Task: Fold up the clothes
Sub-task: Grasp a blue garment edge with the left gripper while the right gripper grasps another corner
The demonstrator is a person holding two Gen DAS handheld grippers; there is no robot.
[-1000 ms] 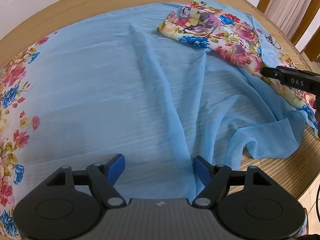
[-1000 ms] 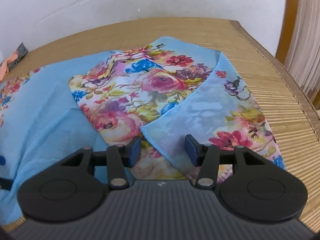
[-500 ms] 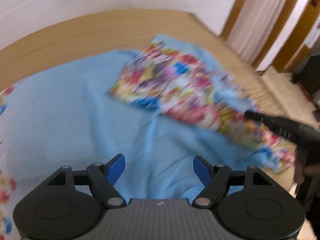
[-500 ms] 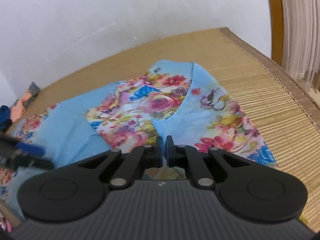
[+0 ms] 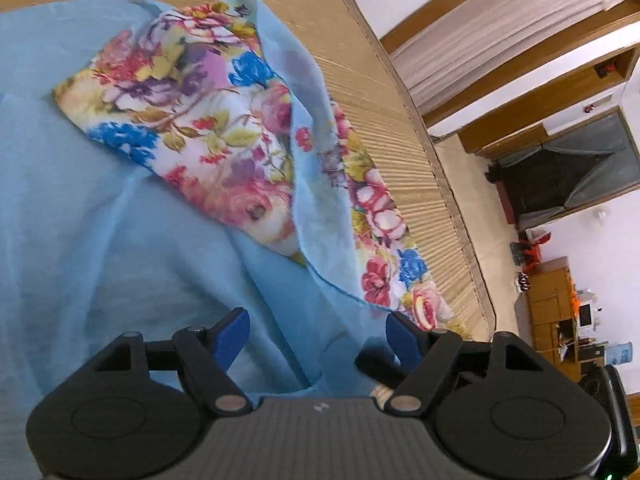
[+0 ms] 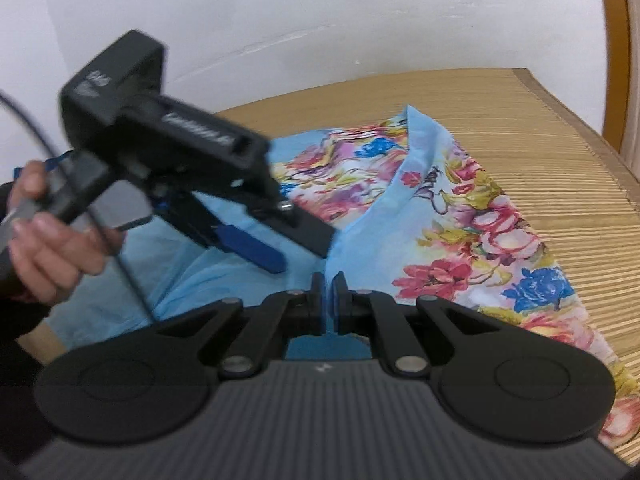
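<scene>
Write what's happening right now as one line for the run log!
step: folding floral scarf | right gripper: shut on scarf's blue edge | left gripper: open above blue cloth, holding nothing | surface: bamboo mat

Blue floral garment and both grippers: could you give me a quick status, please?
Right gripper shut on garment edge. Left gripper open, over the cloth. Nothing in the way.

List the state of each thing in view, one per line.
Blue floral garment: spread on the mat, rumpled, floral end folded back over the blue.
Right hand-held gripper: shut on the garment's blue edge.
Left hand-held gripper: open, above the fabric, gripping nothing.
Bamboo mat: flat under the garment.
</scene>
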